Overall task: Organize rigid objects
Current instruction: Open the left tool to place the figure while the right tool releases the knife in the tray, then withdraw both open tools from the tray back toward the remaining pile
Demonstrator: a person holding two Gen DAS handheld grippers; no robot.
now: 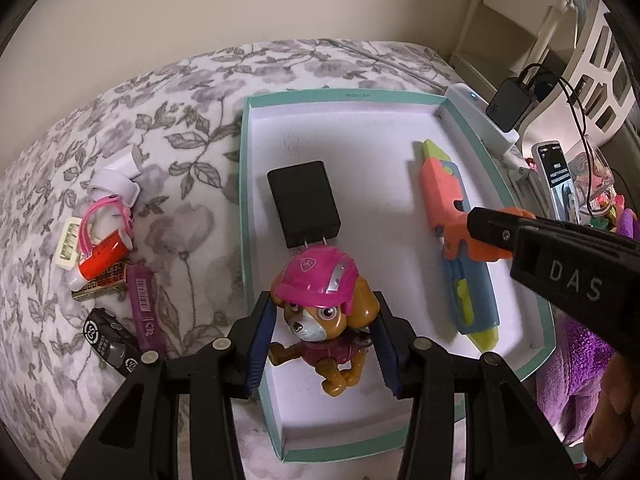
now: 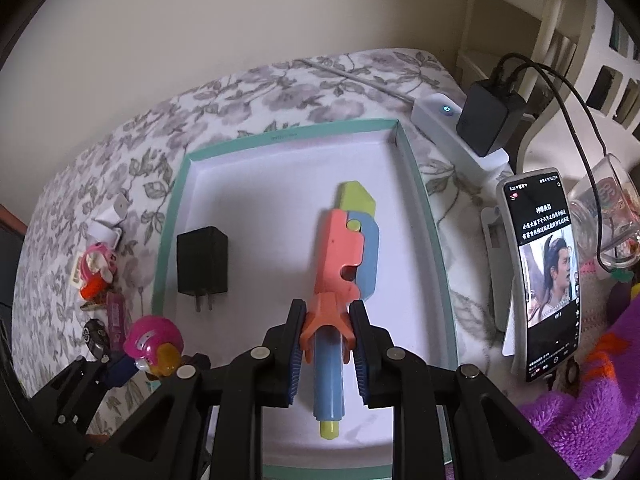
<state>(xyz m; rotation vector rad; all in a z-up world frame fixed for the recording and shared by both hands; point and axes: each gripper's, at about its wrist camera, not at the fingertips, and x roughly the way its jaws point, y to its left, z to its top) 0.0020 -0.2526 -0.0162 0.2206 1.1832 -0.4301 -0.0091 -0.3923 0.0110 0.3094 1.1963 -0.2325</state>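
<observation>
Left tongs (image 1: pixel 324 344) grip the brown plastic puppy figure with pink helmet (image 1: pixel 320 312); right tongs (image 2: pixel 326 344) clamp the orange-blue-yellow plastic toy knife (image 2: pixel 340 276), both over the teal-rimmed white cardboard tray (image 2: pixel 424 216).

The teal-rimmed white tray (image 1: pixel 256 184) holds a black charger (image 1: pixel 303 204) and a pink-helmeted tan puppy (image 1: pixel 320 312) (grey floral bedspread (image 1: pixel 120 128)).

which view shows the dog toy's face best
The left wrist view: the brown plastic dog figure with the pink helmet faces the camera between the left tool's fingers, over the teal-rimmed white tray. The right wrist view shows only its helmet and ear from behind.
</observation>
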